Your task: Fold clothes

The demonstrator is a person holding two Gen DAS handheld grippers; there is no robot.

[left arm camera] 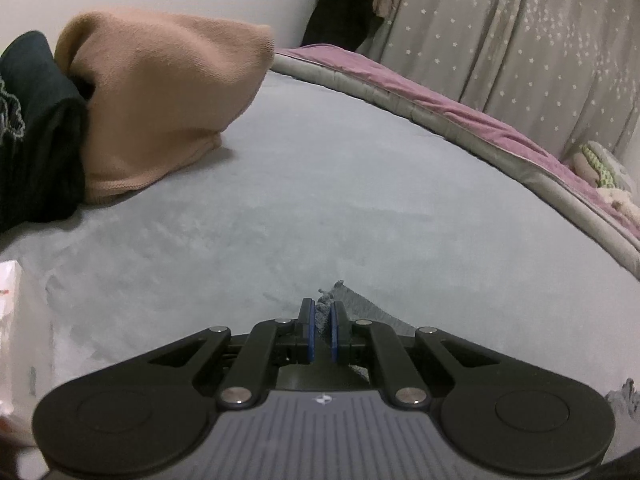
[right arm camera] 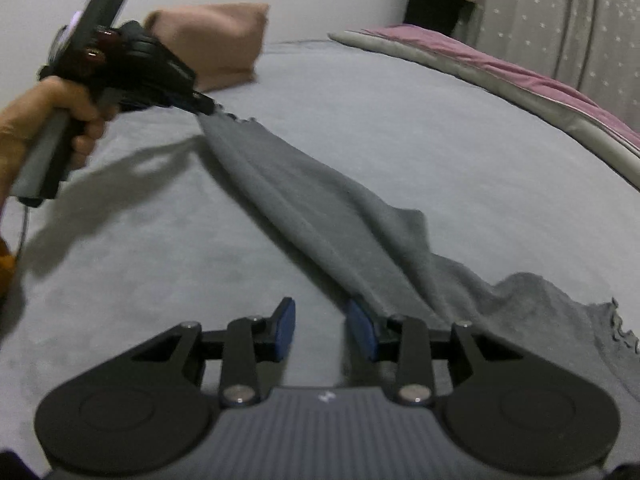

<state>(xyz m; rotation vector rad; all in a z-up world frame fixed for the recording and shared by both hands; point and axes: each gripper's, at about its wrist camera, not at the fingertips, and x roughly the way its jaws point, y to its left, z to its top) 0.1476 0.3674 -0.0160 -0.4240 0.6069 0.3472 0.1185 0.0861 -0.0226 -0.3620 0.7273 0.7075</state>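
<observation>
A grey knit garment (right arm camera: 352,236) stretches in a long band across the pale grey bed cover (right arm camera: 400,120). My left gripper (left arm camera: 321,322) is shut on one frilled corner of it, and grey cloth (left arm camera: 362,308) shows between and beside the blue pads. In the right wrist view that same left gripper (right arm camera: 206,108) is held by a hand (right arm camera: 52,108) and lifts the corner off the bed. My right gripper (right arm camera: 320,330) stands open low over the bed, its right pad (right arm camera: 362,334) against the garment's near edge, with nothing between the pads.
A tan knit garment (left arm camera: 160,108) and a dark garment (left arm camera: 36,132) are heaped at the far left of the bed. A purple and grey quilt (left arm camera: 460,120) runs along the far edge. Star-print curtains (left arm camera: 520,32) hang behind. A white packet (left arm camera: 10,296) lies at the left edge.
</observation>
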